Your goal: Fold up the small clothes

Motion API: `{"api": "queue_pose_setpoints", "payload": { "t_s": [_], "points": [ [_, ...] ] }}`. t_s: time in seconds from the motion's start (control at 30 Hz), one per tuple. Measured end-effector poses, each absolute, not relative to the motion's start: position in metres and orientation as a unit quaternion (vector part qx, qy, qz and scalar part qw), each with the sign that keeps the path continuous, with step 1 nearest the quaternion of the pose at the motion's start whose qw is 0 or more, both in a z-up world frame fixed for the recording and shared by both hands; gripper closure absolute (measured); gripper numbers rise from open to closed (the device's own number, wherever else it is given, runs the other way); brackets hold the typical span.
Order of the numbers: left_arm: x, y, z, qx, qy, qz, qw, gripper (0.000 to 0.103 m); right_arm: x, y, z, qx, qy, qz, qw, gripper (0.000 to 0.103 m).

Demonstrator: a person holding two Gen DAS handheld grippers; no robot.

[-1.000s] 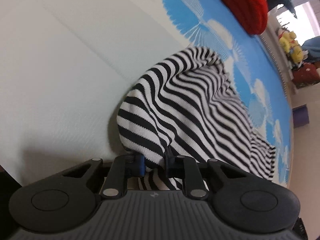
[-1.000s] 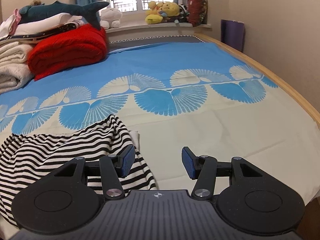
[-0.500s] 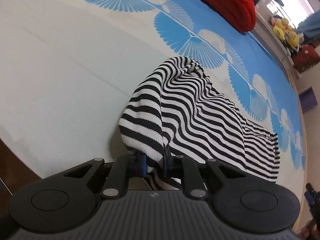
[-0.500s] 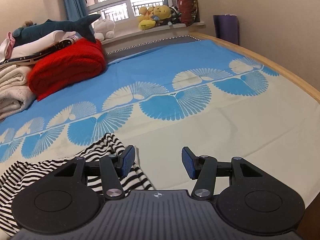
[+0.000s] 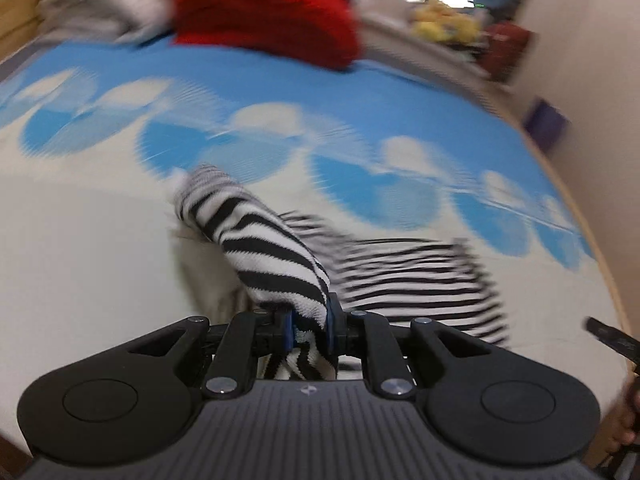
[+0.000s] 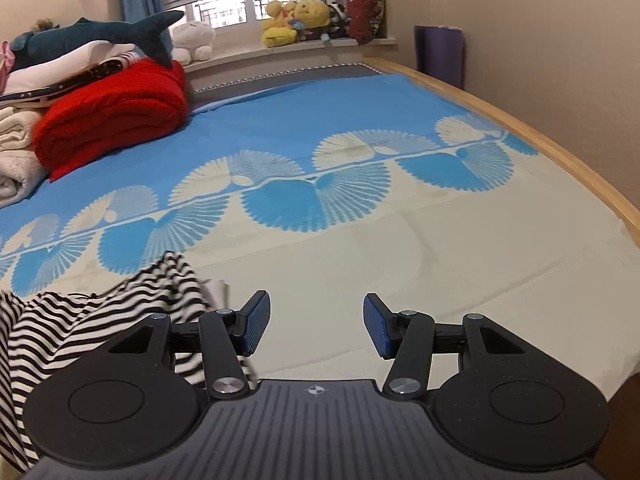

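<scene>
The left hand-held gripper (image 5: 308,326) is pinching a fold of the black-and-white striped top (image 5: 280,256) between its blue pads, with its jaws nearly together. That part of the top is hanging up off the bed (image 6: 400,264), and the rest is lying on the cream part of the sheet. The right hand-held gripper (image 6: 316,326) is sitting just beside the striped top, with its jaws about half open and nothing between them. A red blanket (image 6: 112,116) is lying folded far back on the bed, and a toy shark (image 6: 100,36) is resting on the pile beside it
</scene>
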State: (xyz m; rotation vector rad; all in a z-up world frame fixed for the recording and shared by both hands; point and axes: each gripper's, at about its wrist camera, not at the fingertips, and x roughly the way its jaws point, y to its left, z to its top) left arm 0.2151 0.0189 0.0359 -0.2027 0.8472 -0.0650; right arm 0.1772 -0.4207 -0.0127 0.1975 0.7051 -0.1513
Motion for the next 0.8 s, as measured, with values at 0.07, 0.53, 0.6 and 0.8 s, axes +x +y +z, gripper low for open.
{"api": "queue_pose_setpoints", "payload": {
  "t_s": [0.07, 0.53, 0.6, 0.8],
  "points": [
    [0.215, -0.024, 0.039, -0.077, 0.399, -0.067, 0.911, 0.088, 0.173, -0.43, -0.014, 0.099, 0.346, -0.081, 0.93, 0.049],
    [0.228, -0.137, 0.037, -0.14, 0.453, -0.311, 0.824, 0.055, 0.168, -0.46, -0.016, 0.171, 0.347, -0.048, 0.921, 0.049],
    [0.241, -0.109, 0.052, -0.12, 0.439, -0.268, 0.849, 0.055, 0.174, -0.456, -0.02, 0.195, 0.359, -0.012, 0.913, 0.049],
    [0.249, -0.059, 0.038, -0.03, 0.426, -0.181, 0.886, 0.055, 0.204, -0.415, -0.049, 0.198, 0.462, 0.078, 0.861, 0.049]
  ]
}}
